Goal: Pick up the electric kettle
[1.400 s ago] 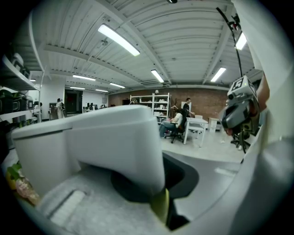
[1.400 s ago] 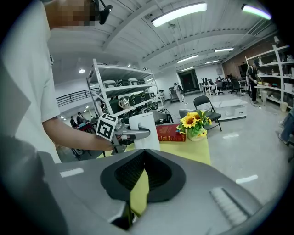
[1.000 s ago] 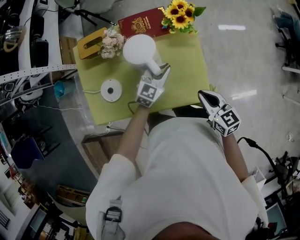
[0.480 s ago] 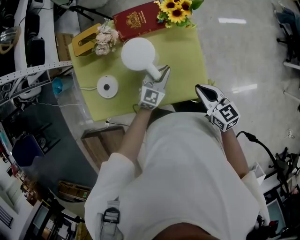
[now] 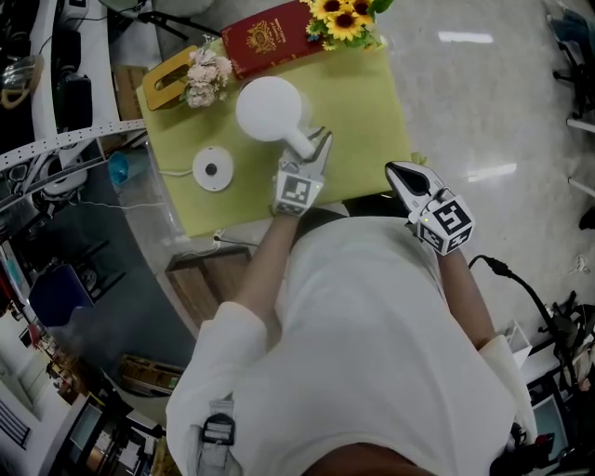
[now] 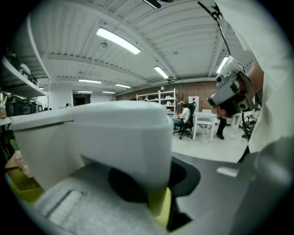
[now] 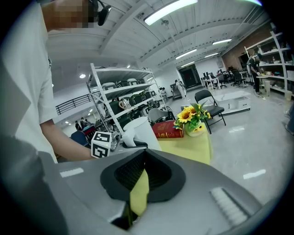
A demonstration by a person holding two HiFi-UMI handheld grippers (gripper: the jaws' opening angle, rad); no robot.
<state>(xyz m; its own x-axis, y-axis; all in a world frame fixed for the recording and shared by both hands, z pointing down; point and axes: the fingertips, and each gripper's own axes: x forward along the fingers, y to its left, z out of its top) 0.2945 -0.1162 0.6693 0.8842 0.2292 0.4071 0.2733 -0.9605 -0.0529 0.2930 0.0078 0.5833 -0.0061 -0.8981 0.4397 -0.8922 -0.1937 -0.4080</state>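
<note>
The yellow table (image 5: 372,102) bears a kettle base (image 5: 212,169), red book (image 5: 265,42) — and sunflowers (image 5: 339,19).

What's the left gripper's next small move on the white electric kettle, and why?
Probably tighten the left gripper on the handle of the white electric kettle before lifting: its jaws have just been opening with the handle between them.

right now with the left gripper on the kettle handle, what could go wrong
1. The left gripper grips the kettle only by its handle, and its jaws have just been opening with the handle between them. The kettle could slip or tip.
2. The sunflowers and red book sit close beyond the kettle, so a swing that way might knock them.
</note>
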